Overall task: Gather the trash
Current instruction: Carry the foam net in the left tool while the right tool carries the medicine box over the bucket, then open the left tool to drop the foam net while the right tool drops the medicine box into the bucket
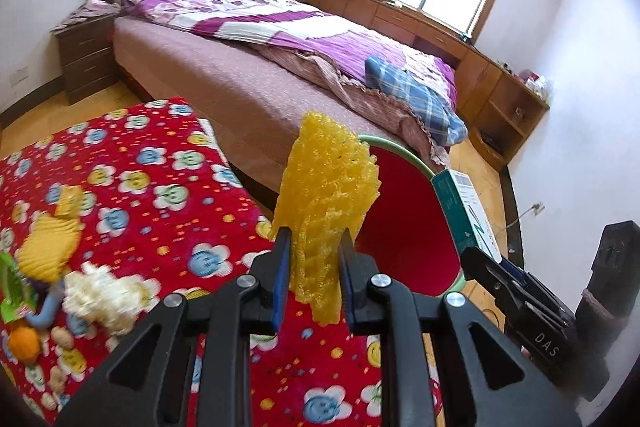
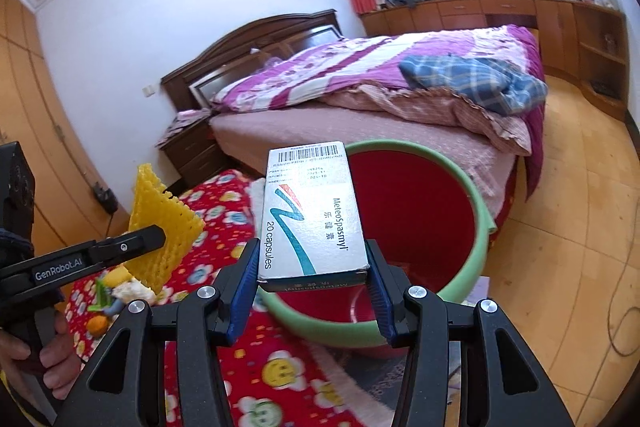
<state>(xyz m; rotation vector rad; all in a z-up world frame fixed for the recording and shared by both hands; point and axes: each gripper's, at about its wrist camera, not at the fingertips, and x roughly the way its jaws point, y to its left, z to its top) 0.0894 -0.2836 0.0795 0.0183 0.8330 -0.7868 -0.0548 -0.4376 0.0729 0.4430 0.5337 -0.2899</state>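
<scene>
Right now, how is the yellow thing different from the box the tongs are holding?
The yellow foam net is soft, holey and floppy; the medicine box is stiff, smooth and printed with letters. The net is thin, pinched by the left tongs; the box is wider, spreading the right tongs. Both are held near the red bucket.

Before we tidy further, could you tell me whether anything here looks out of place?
Yes: a blue plaid garment lies crumpled on the bed, whose quilt is rumpled and askew. Trash is still scattered on the red floral blanket.
</scene>
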